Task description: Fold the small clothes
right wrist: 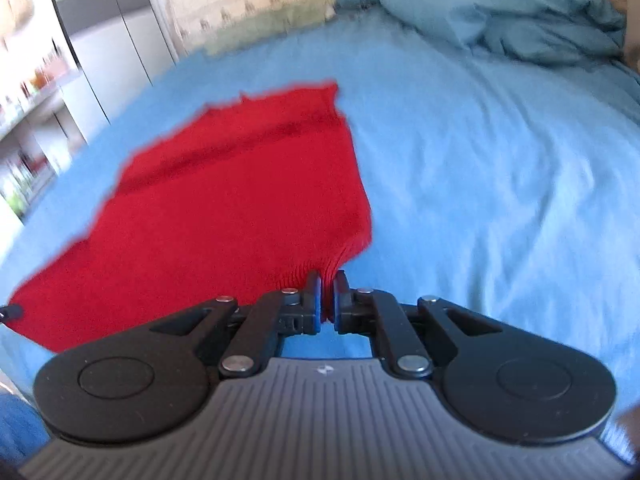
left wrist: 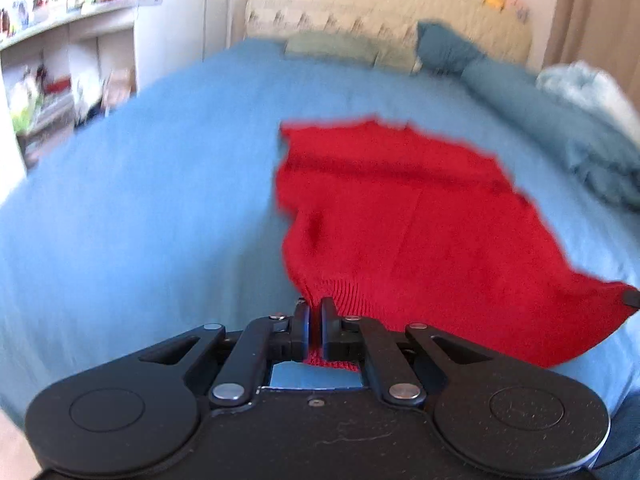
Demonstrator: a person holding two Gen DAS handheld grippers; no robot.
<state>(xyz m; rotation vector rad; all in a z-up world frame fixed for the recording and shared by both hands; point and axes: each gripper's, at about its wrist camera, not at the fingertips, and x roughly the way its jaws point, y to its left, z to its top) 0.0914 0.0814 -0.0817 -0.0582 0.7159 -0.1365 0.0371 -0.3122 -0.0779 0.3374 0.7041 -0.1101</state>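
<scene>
A red knitted garment [left wrist: 420, 220] lies spread on the blue bed sheet [left wrist: 140, 208], its near ribbed hem lifted. My left gripper [left wrist: 315, 312] is shut on the hem's near left corner. In the right wrist view the same garment [right wrist: 224, 208] stretches away to the left, and my right gripper [right wrist: 327, 288] is shut on the hem's near right corner. Each gripper's tip shows at the edge of the other's view, the right one [left wrist: 632, 298] and the left one [right wrist: 10, 312]. Both views are motion-blurred.
A rumpled teal duvet and pillows [right wrist: 520, 12] lie at the bed's far right. A cream headboard [left wrist: 380, 4] with small plush toys stands behind. White shelves [left wrist: 60, 60] with clutter stand left of the bed. The sheet [right wrist: 500, 180] extends right of the garment.
</scene>
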